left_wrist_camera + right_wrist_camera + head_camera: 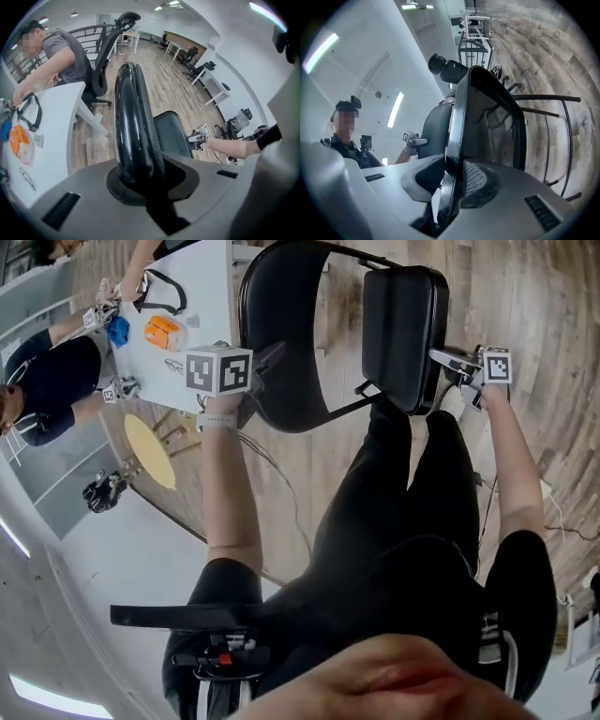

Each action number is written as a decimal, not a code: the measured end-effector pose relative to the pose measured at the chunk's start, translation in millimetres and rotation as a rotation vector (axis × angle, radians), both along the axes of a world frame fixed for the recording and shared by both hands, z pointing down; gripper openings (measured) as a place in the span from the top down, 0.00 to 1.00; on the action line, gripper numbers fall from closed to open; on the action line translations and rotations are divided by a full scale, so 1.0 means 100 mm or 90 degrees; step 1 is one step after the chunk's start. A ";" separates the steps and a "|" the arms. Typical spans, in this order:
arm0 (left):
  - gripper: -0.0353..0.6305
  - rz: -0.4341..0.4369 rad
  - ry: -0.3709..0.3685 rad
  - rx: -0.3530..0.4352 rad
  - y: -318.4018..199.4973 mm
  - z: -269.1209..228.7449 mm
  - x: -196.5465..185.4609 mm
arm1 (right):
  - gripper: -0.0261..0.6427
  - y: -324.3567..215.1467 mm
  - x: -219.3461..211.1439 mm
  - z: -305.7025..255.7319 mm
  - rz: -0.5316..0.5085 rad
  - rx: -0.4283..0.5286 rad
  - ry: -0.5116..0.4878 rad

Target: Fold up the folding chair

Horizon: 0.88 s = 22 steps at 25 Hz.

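The black folding chair stands on the wood floor in front of me. Its rounded backrest [281,343] is on the left and its seat [403,324] is tipped up on the right. My left gripper [261,367] is shut on the backrest's top rim [133,126], which runs up between its jaws [140,180]. My right gripper [441,357] holds the seat's thin front edge [457,140] between its pads [452,180], and the ribbed pad [477,180] presses on it. Each gripper shows in the other's view: the right gripper [199,138], the left gripper [415,139].
A white table [202,296] at upper left holds an orange object [161,331] and a blue one [117,330], with people seated at it. A yellow round stool [150,451] stands nearby. An office chair [105,61] is behind the table. My legs in black trousers [403,502] are close to the chair.
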<state>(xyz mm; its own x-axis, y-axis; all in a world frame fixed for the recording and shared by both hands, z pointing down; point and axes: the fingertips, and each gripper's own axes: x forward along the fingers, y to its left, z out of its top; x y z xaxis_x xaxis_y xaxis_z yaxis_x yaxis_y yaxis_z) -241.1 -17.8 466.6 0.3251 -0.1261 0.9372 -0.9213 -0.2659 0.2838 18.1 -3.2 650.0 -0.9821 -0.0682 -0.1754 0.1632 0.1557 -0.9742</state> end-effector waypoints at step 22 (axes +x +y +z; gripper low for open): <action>0.87 -0.016 0.025 -0.009 -0.05 -0.05 -1.43 | 0.85 -0.06 -2.51 -0.51 -0.046 0.015 0.066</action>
